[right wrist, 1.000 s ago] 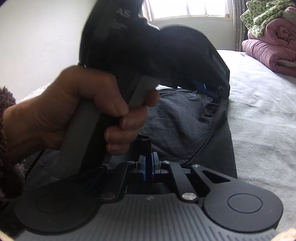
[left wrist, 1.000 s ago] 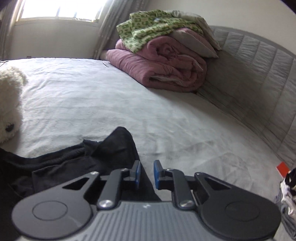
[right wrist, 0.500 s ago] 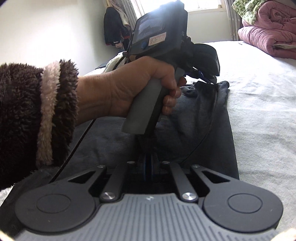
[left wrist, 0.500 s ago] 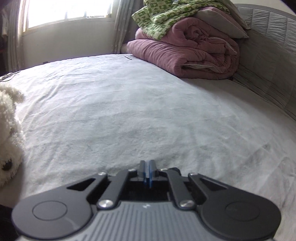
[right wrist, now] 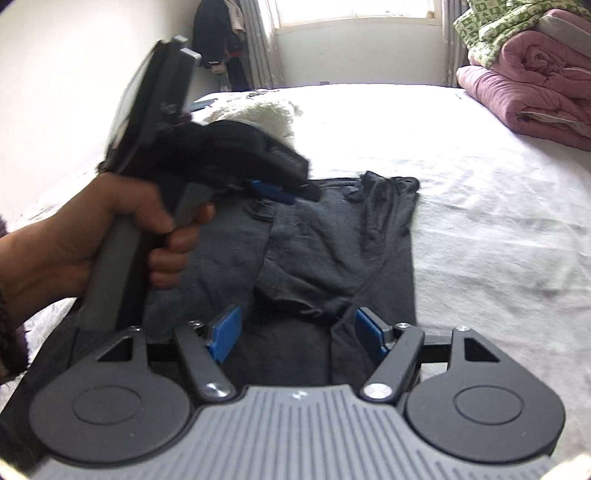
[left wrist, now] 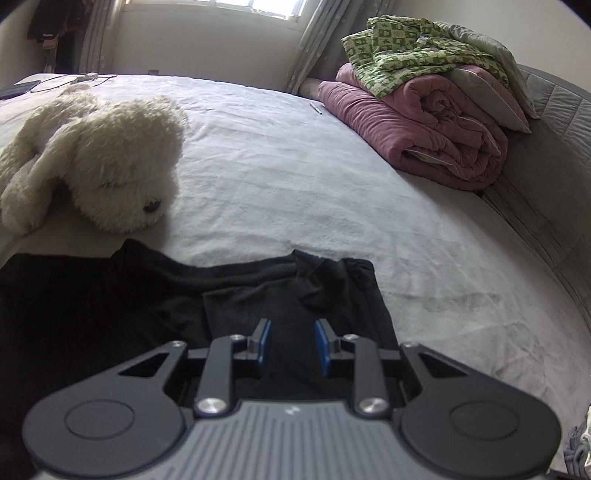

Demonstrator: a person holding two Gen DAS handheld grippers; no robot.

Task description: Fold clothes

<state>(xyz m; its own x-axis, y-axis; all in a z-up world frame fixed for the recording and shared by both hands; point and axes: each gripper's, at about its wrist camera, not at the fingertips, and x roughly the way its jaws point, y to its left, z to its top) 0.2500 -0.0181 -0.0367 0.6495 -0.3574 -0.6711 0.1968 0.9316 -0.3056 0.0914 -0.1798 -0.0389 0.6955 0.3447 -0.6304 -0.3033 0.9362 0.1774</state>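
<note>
A dark garment [right wrist: 332, 243] lies partly folded on the white bed [left wrist: 295, 177], its edge near a cream plush toy [left wrist: 99, 158]. The left tool [left wrist: 291, 343] hovers over it with jaws spread, empty; the right tool [right wrist: 295, 330] is spread wide above the cloth. A hand [right wrist: 92, 236] grips the left tool's handle. Folded pink and green quilts [left wrist: 424, 110] sit by the grey padded headboard [left wrist: 546, 177], under a bright window [right wrist: 354, 11].

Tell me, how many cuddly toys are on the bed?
1. A white plush dog lies on the bed, just beyond the dark garment. In the right wrist view the left gripper partly hides it. Others may sit out of view.
</note>
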